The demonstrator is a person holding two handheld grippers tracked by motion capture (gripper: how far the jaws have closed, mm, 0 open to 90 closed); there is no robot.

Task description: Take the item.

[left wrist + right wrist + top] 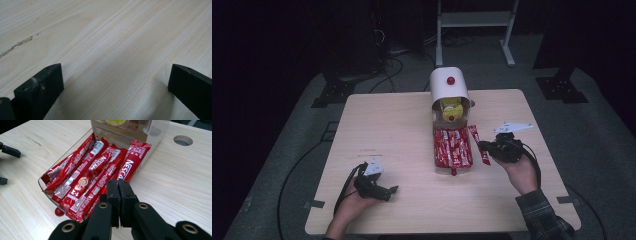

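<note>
Your pale wood-grain table (402, 130) holds red coffee sticks (82, 180) with white lettering in a clear tray (43, 185). The dispenser (449, 85) is white with a red knob (451, 80). Your sleeve (542, 215) is dark plaid.

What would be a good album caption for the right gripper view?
The right gripper, jaws shut on a red coffee stick, beside a clear drawer packed with more sticks.

Overhead view faces table (412, 125); gripper views sit close (both show tabletop).
</note>
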